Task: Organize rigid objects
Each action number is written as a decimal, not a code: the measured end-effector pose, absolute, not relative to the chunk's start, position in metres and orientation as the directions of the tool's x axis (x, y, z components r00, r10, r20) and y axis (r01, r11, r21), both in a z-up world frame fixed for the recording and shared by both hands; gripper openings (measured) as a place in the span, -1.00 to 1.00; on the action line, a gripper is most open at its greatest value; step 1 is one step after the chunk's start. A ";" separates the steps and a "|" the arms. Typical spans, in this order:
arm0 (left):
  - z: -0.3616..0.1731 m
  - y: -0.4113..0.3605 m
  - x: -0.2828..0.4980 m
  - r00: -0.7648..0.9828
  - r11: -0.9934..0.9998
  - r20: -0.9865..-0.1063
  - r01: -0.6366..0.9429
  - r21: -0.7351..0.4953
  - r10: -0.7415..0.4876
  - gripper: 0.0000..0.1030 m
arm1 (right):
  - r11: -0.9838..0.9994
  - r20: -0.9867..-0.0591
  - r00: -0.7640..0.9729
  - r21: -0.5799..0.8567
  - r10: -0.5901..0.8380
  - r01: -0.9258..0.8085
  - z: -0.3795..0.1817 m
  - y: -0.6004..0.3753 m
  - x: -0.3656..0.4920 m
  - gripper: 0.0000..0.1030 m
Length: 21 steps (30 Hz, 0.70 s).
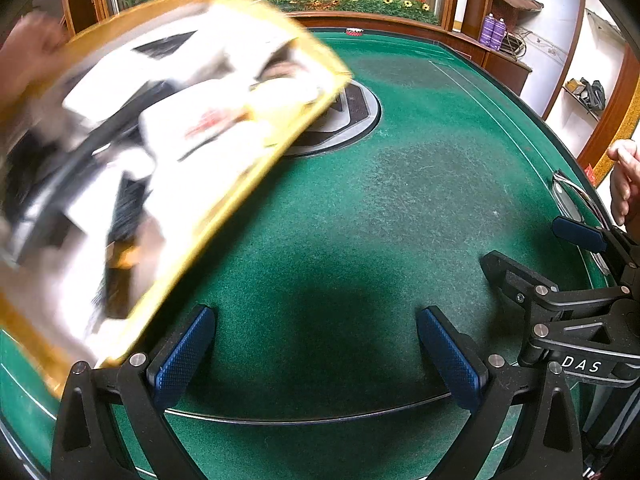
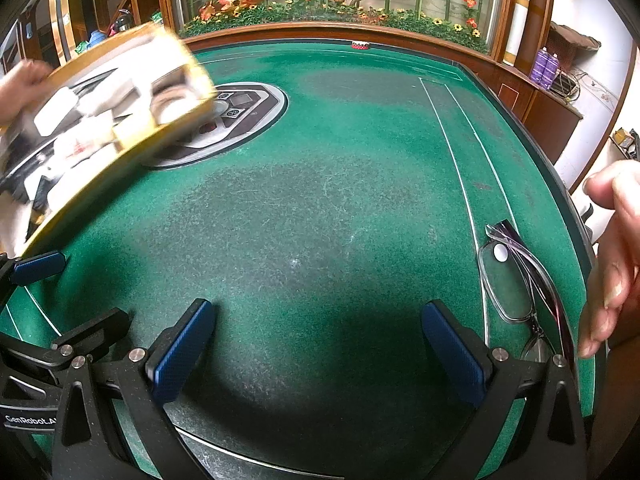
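Observation:
A shallow golden-rimmed box [image 1: 236,208] full of several white and black items hangs tilted and motion-blurred over the left of the green felt table [image 1: 380,208]. A hand [image 1: 28,48] holds its far corner. In the right wrist view the box [image 2: 120,168] is at upper left. Folded glasses [image 2: 516,280] lie by the table's right edge, also seen as glasses [image 1: 568,196] in the left wrist view. My left gripper [image 1: 316,344] is open and empty above bare felt. My right gripper [image 2: 316,344] is open too, left of the glasses.
A grey control panel [image 2: 248,108] sits in the table's middle, partly under the box. Another hand [image 2: 616,260] hovers right of the glasses. A small red object [image 2: 360,45] lies at the far edge. A wooden rail and a plant display stand behind.

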State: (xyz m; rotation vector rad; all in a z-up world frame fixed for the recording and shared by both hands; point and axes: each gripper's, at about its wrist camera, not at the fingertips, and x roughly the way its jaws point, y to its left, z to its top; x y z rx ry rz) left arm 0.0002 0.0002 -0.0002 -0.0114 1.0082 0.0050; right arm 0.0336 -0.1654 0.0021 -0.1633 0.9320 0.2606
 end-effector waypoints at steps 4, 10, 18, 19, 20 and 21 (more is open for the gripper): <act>0.000 0.000 0.000 0.533 1.000 -0.846 -0.010 -0.007 0.000 0.99 | 0.956 -0.809 0.568 -0.027 0.150 -0.291 0.002 -0.164 0.034 0.99; -0.002 0.000 0.001 0.534 1.000 -0.846 -0.010 -0.007 -0.001 0.99 | 0.956 -0.809 0.568 -0.026 0.151 -0.291 0.002 -0.165 0.033 0.99; 0.000 0.002 0.000 0.533 1.000 -0.846 -0.010 -0.009 -0.002 1.00 | 0.956 -0.809 0.568 -0.026 0.150 -0.291 0.002 -0.165 0.033 0.99; 0.000 0.002 0.000 0.532 1.000 -0.847 -0.010 -0.009 -0.002 1.00 | 0.956 -0.809 0.568 -0.026 0.150 -0.291 0.002 -0.165 0.032 0.99; 0.000 0.003 -0.001 0.532 1.000 -0.847 -0.010 -0.010 -0.003 1.00 | 0.957 -0.809 0.569 -0.028 0.149 -0.290 0.002 -0.165 0.032 0.99; 0.000 0.002 0.000 0.532 1.000 -0.847 -0.010 -0.010 -0.003 1.00 | 0.957 -0.809 0.568 -0.026 0.150 -0.290 0.002 -0.165 0.032 0.99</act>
